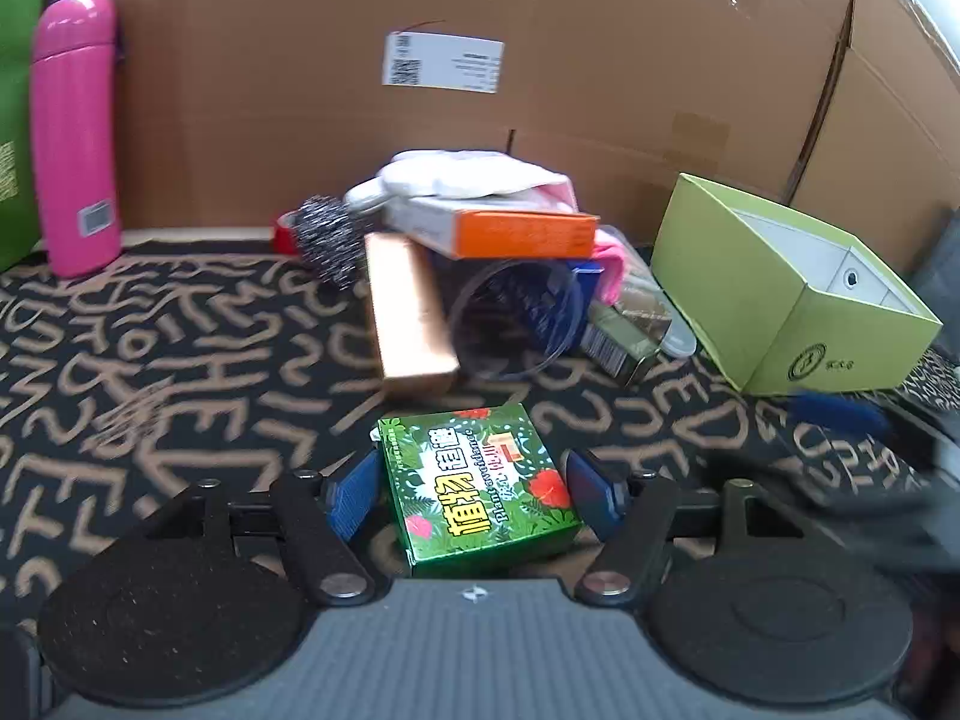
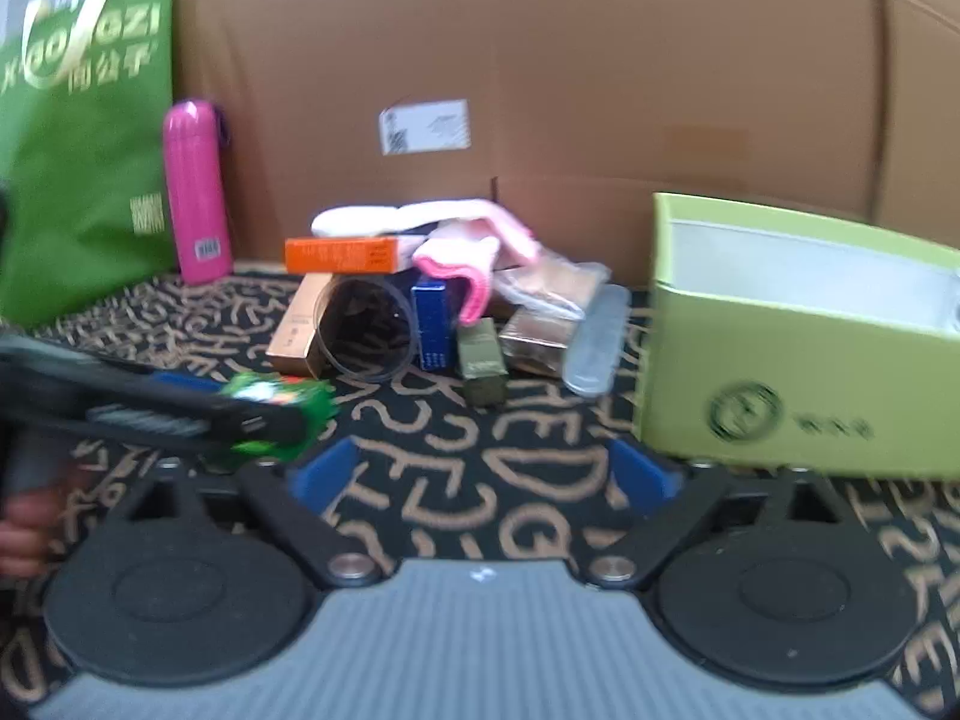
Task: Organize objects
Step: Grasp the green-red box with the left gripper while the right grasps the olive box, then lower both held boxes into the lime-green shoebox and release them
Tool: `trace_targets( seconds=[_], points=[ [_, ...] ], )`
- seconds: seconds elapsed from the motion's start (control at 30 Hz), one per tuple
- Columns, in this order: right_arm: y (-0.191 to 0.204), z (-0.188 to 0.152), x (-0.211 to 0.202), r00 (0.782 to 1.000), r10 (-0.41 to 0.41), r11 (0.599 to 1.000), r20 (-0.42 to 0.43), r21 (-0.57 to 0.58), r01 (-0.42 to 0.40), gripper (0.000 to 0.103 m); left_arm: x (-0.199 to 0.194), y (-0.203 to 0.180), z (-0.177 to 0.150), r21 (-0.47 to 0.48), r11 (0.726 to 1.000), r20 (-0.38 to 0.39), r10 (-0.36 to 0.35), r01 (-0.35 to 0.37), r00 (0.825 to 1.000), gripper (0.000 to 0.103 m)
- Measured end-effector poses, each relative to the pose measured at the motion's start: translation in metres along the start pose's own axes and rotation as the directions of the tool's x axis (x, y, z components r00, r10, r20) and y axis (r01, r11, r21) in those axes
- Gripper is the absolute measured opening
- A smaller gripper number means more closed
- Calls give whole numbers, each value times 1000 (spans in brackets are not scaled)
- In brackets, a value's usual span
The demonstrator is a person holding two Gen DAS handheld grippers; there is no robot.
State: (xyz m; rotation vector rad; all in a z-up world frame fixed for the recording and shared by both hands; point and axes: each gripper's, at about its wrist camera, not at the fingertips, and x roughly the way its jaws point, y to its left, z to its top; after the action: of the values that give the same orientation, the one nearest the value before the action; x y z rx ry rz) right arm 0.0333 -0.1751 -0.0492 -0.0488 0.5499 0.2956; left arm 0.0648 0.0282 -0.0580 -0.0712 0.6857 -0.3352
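Black cloth with tan letters [image 1: 180, 360] covers the worktop, and a big brown cardboard box [image 1: 540, 60] stands like a wall along the back edge.

The left gripper [image 1: 474, 489] is low and flat, close to the cloth near the front edge. Its blue fingers [image 1: 354, 498] sit one on each side of a small green box with red flowers [image 1: 480, 480]. The fingers are very near the box sides, but I cannot tell if they squeeze it. In the right wrist view this gripper is a dark blur pointing sideways over the same green box.

The right gripper [image 2: 486, 474] is low too and points at the back edge. Its jaws are wide apart, with only cloth between them.

A pile of things sits in the middle by the back edge: an orange box [image 1: 516, 234] on top, white and pink gloves [image 1: 480, 180] above it, a tan box [image 1: 408, 318], a clear round tub [image 1: 516, 324] on its side, and a silver scrubber [image 1: 327, 234].

A lime green open box [image 2: 798, 348] waits at the right side. A pink bottle [image 1: 75, 132] stands upright at the back left corner, beside a green bag [image 2: 84, 150].
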Motion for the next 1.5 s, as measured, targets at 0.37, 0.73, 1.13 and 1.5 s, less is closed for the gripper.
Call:
trace_targets(
  seconds=[0.37,0.73,1.13,1.5],
  points=[
    [3,29,79,997,-49,999,-55,16,50,25,-8,7,-4,-16,1000,-3,-16,16,1000,70],
    [-14,-19,-25,995,17,1000,-96,7,-17,23,-21,2,-14,82,990,-52,-109,114,993,70],
    [-1,-18,-21,995,-11,999,-96,-34,8,38,-28,-12,-16,148,988,-64,-29,38,998,72],
    [-4,-20,-15,994,-18,1000,-108,-12,16,38,-34,-22,-17,173,985,-37,21,-15,999,85]
  ],
)
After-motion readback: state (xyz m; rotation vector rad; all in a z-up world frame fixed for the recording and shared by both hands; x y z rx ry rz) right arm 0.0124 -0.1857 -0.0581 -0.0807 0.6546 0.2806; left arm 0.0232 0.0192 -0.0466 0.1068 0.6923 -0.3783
